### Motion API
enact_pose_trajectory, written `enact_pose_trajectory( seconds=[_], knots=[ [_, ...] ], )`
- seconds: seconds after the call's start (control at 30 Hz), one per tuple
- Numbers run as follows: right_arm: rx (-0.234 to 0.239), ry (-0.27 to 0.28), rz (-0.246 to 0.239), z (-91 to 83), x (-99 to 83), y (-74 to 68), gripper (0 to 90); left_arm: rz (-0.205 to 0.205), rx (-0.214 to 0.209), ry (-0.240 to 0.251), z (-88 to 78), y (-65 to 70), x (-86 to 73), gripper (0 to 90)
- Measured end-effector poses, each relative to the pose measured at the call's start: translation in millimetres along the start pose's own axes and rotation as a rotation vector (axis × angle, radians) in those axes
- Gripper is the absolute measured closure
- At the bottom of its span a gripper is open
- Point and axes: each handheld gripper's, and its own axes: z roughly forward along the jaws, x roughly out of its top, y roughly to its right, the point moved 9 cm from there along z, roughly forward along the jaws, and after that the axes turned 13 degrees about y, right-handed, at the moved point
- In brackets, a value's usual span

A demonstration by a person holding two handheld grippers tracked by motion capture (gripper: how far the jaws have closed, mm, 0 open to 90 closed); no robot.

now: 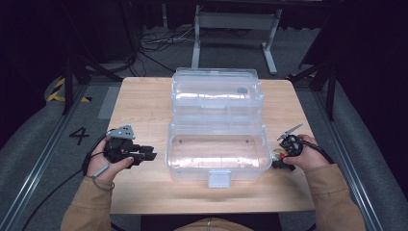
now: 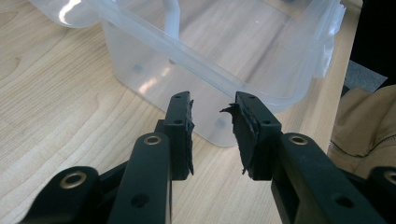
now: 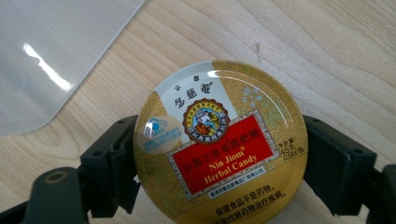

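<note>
Right now we've got the candy tin point(image 3: 220, 142) on the table point(image 1: 144, 101), just right of the clear box point(image 1: 217, 153), near its front corner. Right gripper point(image 3: 219, 163) straddles it, one jaw tight against each side of the round gold lid: gripped. Left gripper point(image 2: 212, 133) sits on the box's other side, jaws partly apart, nothing between them, pointing at the box wall.

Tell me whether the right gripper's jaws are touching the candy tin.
Touching. In the right gripper view the right gripper has a jaw flush against each side of the round candy tin, with no gap visible at either edge.
</note>
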Motion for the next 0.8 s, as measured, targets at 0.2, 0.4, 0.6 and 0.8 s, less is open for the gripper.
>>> enact_pose_trajectory(
  seconds=[0.2,0.4,0.6,0.8],
  knots=[
    [0.012,0.002,-0.003,-0.5,0.0,0.3,20.0,-0.003,0.000,-0.001,0.7,-0.4,-0.6,67.9],
    [0.034,0.016,0.008,-3.5,1.8,0.0,20.1,-0.008,0.000,0.001,0.5,-0.9,-0.7,67.5],
    [0.044,0.045,0.000,-13.8,9.3,-0.9,20.1,-0.005,-0.002,-0.006,2.0,-0.7,-1.4,67.5],
    [0.052,0.082,0.016,-27.3,19.2,-2.9,20.2,-0.007,0.002,-0.006,2.0,-1.3,-1.5,67.5]
  ],
)
